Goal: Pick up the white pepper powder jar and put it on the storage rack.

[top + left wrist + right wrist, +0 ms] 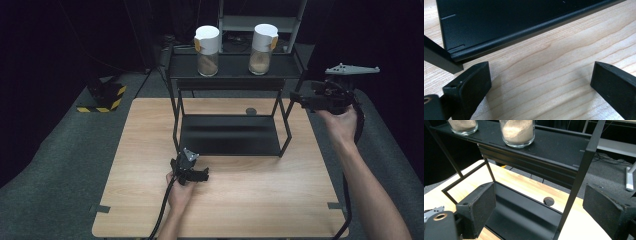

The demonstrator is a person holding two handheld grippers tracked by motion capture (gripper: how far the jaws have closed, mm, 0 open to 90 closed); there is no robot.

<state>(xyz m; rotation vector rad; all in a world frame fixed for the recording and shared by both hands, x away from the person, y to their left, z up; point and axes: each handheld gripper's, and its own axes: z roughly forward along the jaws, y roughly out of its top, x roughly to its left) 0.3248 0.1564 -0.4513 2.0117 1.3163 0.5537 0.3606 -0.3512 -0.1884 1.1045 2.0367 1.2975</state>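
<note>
Overhead light on table (250, 200); dark surroundings; close-ups slightly soft.

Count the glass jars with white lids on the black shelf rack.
2. Both stand on the rack's top shelf: the left jar toward its left end, the right jar toward its right end. Each holds a sandy fill. The lower shelf holds none; nothing looks hidden.

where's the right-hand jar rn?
High view: the right-hand jar stands upright on the rack's top shelf, toward its right end, apart from the other jar. The open right gripper is nearest, off the rack's right side.
</note>
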